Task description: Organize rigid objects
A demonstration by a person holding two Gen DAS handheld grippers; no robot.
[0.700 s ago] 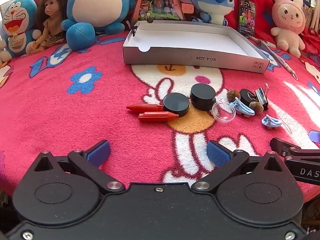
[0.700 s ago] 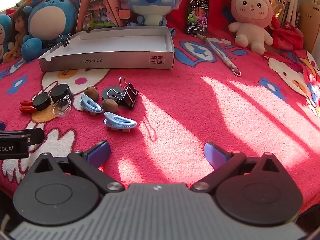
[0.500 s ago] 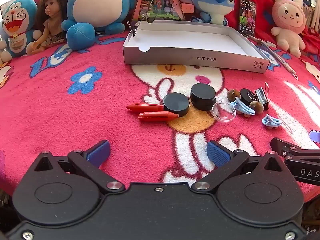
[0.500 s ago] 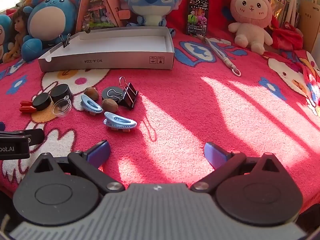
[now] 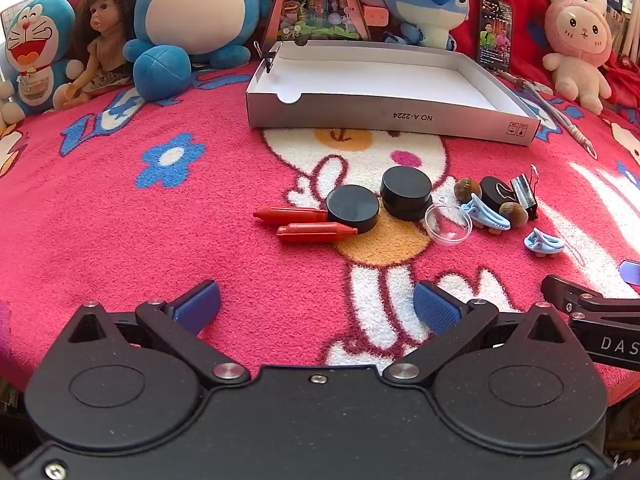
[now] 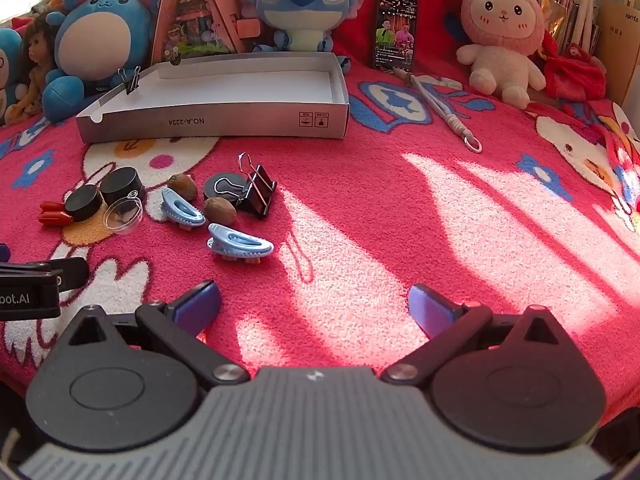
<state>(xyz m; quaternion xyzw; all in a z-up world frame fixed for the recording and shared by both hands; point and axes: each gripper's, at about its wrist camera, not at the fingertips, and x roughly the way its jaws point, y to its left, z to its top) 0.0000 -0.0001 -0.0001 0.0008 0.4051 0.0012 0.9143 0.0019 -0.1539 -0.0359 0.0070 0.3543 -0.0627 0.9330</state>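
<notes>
Small rigid objects lie on a red blanket in front of an empty white cardboard box (image 5: 384, 116) (image 6: 216, 120). They are two red crayons (image 5: 316, 233), two black round lids (image 5: 353, 207), a clear dome (image 5: 448, 225), two blue hair clips (image 6: 239, 245), two nuts (image 6: 219, 209), a third black lid (image 6: 222, 191) and a black binder clip (image 6: 258, 192). My left gripper (image 5: 316, 307) is open and empty, a little short of the crayons. My right gripper (image 6: 315, 307) is open and empty, just right of the nearer hair clip.
Plush toys, a doll (image 5: 102, 44), a toy house (image 5: 320, 4) and a phone (image 6: 396, 32) line the back behind the box. A cord (image 6: 444, 108) lies right of the box. A small binder clip (image 5: 267, 56) sits on the box's far left corner.
</notes>
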